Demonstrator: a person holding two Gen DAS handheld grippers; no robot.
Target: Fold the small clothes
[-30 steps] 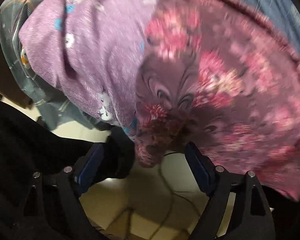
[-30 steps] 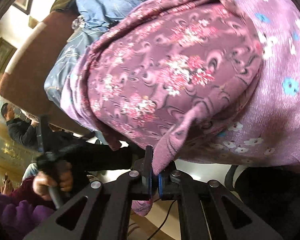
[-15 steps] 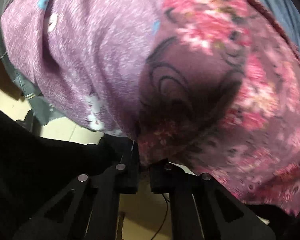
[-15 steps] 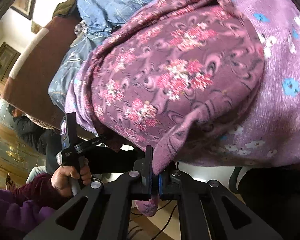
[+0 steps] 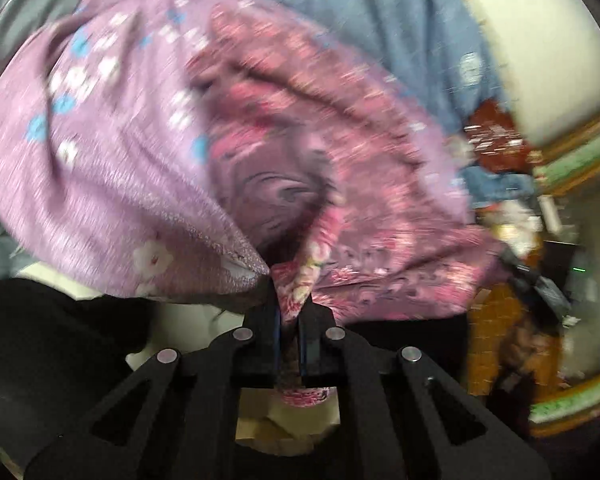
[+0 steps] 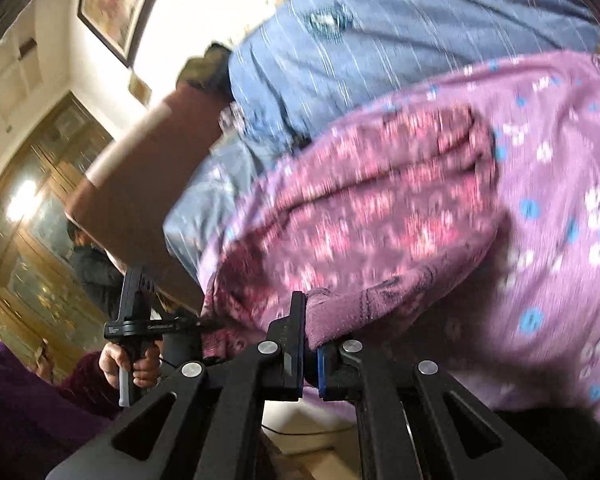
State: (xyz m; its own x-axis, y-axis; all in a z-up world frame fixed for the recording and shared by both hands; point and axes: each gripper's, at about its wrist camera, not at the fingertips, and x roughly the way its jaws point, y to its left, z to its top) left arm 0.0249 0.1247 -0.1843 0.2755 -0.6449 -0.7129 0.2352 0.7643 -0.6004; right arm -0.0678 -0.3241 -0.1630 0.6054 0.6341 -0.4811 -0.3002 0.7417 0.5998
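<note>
A dark pink floral garment [image 5: 340,152] lies over a lilac cloth with white and blue flowers [image 5: 100,152]. My left gripper [image 5: 288,320] is shut on the garment's near edge, and a scrap of it hangs below the pads. The same floral garment [image 6: 372,208] fills the middle of the right wrist view, with the lilac cloth [image 6: 560,200] to its right. My right gripper [image 6: 310,340] is shut on another corner of the garment. The left gripper [image 6: 140,324] and the hand holding it show at the lower left of that view. Both views are blurred by motion.
A blue striped sheet [image 6: 380,40] covers the surface behind the clothes, beside a brown padded edge [image 6: 140,180]. A framed picture [image 6: 120,4] hangs on the wall. A person [image 6: 88,268] stands by a gilded cabinet at left. Pale floor shows under both grippers.
The left jaws, open around the garment's edge a second ago, have shut on it. Both grippers have lifted, raising the garment's front edge and tilting the views upward.
</note>
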